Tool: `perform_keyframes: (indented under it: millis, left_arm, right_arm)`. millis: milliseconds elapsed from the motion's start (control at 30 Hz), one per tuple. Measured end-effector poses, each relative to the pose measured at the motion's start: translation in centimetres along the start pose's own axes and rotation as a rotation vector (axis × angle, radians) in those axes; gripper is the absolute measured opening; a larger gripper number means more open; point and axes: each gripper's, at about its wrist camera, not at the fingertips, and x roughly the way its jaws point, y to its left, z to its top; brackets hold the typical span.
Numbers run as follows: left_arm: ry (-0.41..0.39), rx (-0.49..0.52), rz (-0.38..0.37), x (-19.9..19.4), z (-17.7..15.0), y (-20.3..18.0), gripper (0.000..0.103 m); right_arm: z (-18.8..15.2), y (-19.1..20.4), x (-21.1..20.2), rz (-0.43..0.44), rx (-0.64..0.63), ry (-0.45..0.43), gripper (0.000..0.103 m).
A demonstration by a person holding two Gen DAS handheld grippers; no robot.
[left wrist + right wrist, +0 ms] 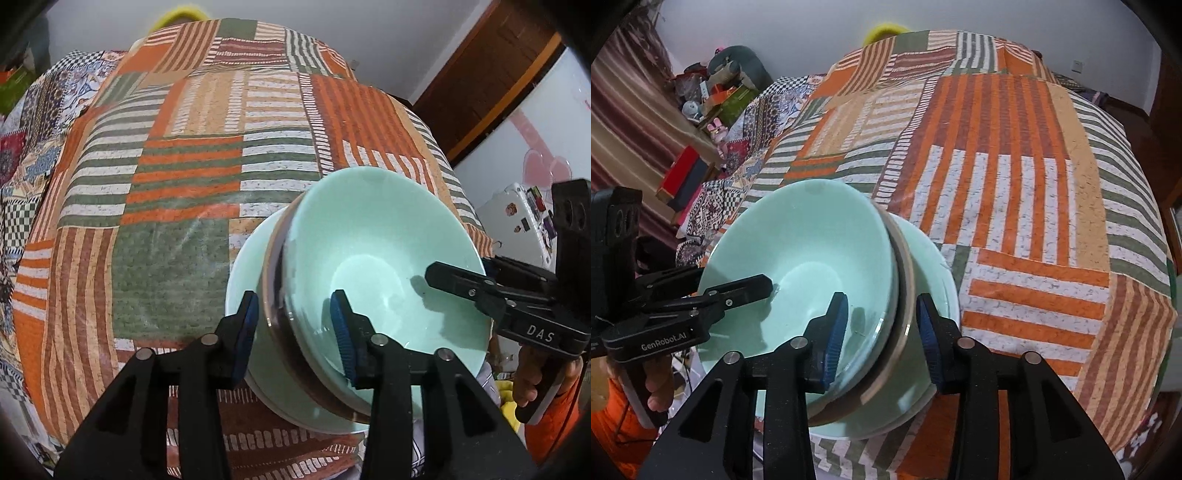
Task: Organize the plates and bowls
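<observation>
My left tool (pixel 295 332) and right tool (pixel 879 332) both sit apart, loose around the rims of the green bowls (pixel 373 258), stacked on the bed (pixel 184 166). They're smooth, slippery, breakable; I'd pinch the rim.

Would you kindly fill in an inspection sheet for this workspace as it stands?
Surface: striped patchwork cloth.
Job's things: mint bowl nested in a brown-rimmed dish on a pale plate.
Clutter: nothing seen on the cloth.
Grippers: left gripper and right gripper each straddle the stack's rim; pads not visibly pressing.
Cables: thin dark cord by the orange sleeve.
Surroundings: toys and boxes by a curtain; white case with stickers; wooden door.
</observation>
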Motion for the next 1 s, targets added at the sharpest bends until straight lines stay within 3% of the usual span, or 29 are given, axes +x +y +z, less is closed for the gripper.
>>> perform_keyframes:
  millis: [467, 733, 1000]
  left_arm:
    - [-0.121, 0.013, 0.014, -5.4, -0.7, -0.4, 0.051]
    - [-0.263, 0.029, -0.017, -10.4, -1.1, -1.8, 0.053]
    - [-0.433, 0.104, 0.020, -15.7, -2.3, -4.5, 0.054]
  right_arm:
    - [-0.2, 2.1, -3.5, -0.012, -0.042, -0.111, 0.040]
    - [-0.5, 4.5, -6.6, -0.011, -0.116, -0.215, 0.047]
    - [-0.9, 6.5, -9.7, 0.002, -0.160, -0.315, 0.048]
